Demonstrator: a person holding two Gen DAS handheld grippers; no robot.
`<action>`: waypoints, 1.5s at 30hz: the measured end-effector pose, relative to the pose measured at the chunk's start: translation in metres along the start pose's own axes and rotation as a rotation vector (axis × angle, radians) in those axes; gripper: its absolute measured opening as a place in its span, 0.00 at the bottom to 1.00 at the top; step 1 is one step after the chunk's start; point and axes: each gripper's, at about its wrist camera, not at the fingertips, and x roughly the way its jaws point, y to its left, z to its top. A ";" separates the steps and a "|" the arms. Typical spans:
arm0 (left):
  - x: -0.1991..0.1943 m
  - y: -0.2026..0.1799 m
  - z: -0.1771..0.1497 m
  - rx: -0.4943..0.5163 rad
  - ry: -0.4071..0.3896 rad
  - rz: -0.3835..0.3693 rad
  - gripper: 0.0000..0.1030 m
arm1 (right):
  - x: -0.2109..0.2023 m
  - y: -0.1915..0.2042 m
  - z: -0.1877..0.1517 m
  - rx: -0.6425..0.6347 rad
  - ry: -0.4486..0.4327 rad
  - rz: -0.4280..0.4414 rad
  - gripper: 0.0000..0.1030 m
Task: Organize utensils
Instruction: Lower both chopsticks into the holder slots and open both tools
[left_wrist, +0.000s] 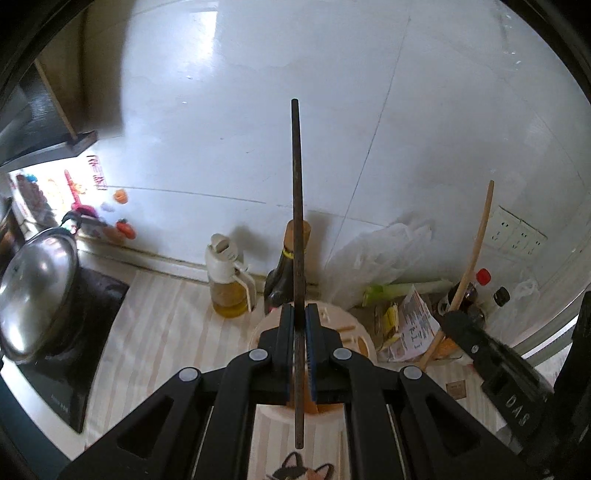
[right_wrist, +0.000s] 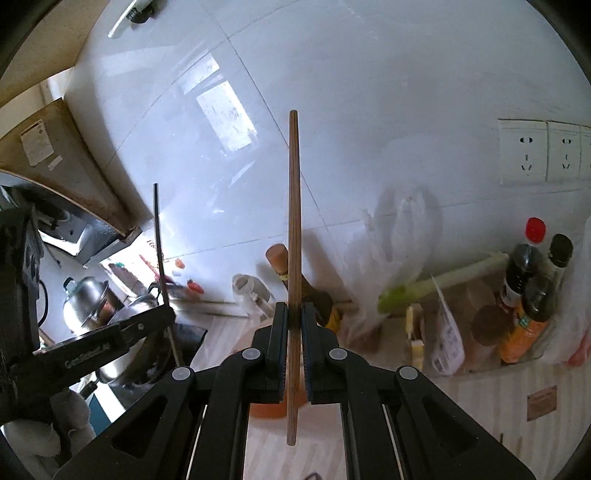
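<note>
My left hand-held gripper (left_wrist: 299, 314) is clamped tight on a dark chopstick (left_wrist: 297, 229), jaws closed right up against it, and the stick runs straight up from between the pads, its far end against the white tiled wall (left_wrist: 369, 110) and its near end poking back below the jaws. My right hand-held gripper (right_wrist: 294, 314) is doing the same with a light wooden chopstick (right_wrist: 293, 240), squeezed between the pads and standing almost upright in the view.

In the left wrist view the right hand-held gripper shows at the lower right, its wooden chopstick leaning toward the wall sockets (left_wrist: 517, 232). Directly under my left jaws sits a round cream holder (left_wrist: 354, 332) with slots in its top, on the striped table (left_wrist: 166, 314). Behind it stand an oil bottle (left_wrist: 229, 284) and a dark bottle with a brown cap (left_wrist: 284, 280), close to the wall. Over on the left a steel pot lid (left_wrist: 37, 291) sits on a black cooktop (left_wrist: 85, 332).

In the right wrist view a white plastic bag (right_wrist: 399, 240), a green leek (right_wrist: 443, 284) and several sauce bottles (right_wrist: 532, 288) crowd the right-hand corner.
</note>
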 end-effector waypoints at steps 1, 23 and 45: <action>0.004 0.001 0.003 0.004 0.003 -0.010 0.03 | 0.005 0.002 0.000 0.002 -0.008 -0.005 0.07; 0.069 0.016 0.019 0.073 0.042 -0.103 0.03 | 0.055 0.014 -0.056 -0.087 -0.173 -0.086 0.07; 0.060 0.008 -0.011 0.118 -0.113 -0.206 0.04 | -0.004 -0.004 -0.075 -0.012 -0.235 -0.113 0.35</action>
